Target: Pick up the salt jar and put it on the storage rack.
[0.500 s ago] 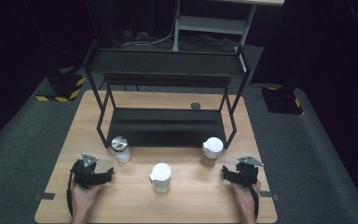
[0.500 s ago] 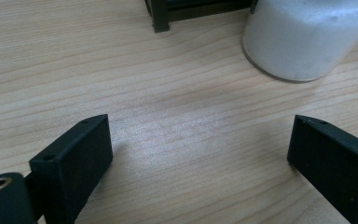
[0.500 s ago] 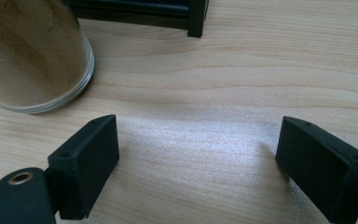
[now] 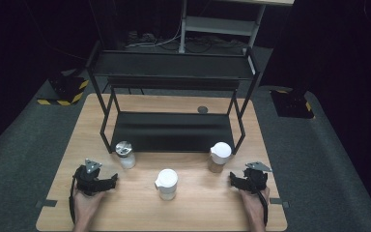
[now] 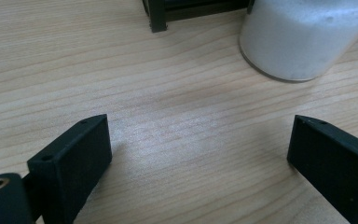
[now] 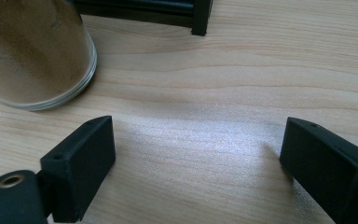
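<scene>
Three jars stand in a loose row on the table (image 4: 58, 193), just in front of a black two-level rack (image 4: 174, 130). That placing suggests they are waiting to be lifted onto its shelves. The jar with the metal lid (image 4: 124, 153) holds white powder and stands near the rack's front left leg. The jar of brown powder (image 4: 219, 157) stands near the front right leg. A white-capped jar (image 4: 166, 183) sits between them, closer to the person.

The left gripper (image 4: 110, 181) rests on the table near the metal-lidded jar, and the right gripper (image 4: 232, 179) rests just beside the brown one, each seemingly lined up for the jar closest to it. In both gripper views the jaws stand wide apart with only bare wood between them, gripping and touching nothing.
</scene>
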Demonstrator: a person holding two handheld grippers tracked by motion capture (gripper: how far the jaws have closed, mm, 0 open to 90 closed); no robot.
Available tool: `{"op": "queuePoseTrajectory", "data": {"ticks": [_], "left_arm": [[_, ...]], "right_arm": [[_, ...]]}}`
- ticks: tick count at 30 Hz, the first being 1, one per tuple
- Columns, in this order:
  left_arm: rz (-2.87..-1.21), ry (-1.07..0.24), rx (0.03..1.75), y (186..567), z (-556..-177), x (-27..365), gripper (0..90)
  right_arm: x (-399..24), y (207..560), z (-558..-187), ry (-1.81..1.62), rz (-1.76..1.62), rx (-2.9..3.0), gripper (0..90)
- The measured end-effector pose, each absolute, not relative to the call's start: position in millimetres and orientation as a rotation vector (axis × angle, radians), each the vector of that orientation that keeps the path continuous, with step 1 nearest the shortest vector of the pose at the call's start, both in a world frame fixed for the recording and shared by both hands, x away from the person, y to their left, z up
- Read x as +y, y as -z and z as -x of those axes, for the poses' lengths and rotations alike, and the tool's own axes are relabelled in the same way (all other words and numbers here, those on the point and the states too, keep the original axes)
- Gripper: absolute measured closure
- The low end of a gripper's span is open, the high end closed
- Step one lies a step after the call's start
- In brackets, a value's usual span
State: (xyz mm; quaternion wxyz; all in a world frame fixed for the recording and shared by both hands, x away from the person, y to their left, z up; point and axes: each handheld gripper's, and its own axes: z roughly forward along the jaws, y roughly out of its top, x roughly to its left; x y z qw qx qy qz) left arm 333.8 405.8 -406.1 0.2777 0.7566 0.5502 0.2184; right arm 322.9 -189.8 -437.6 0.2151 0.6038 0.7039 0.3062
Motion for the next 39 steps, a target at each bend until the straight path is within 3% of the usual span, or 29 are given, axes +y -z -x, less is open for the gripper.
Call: {"op": "queuePoseTrajectory", "data": {"ticks": [39], "left_arm": [[-2.049, -0.571, 1.402, 398.7, -329.4, 405.6, 5.7]], "right_arm": [[-188.8, 437.2, -324.0, -0.838, -1.685, 1.945, 7.7]]}}
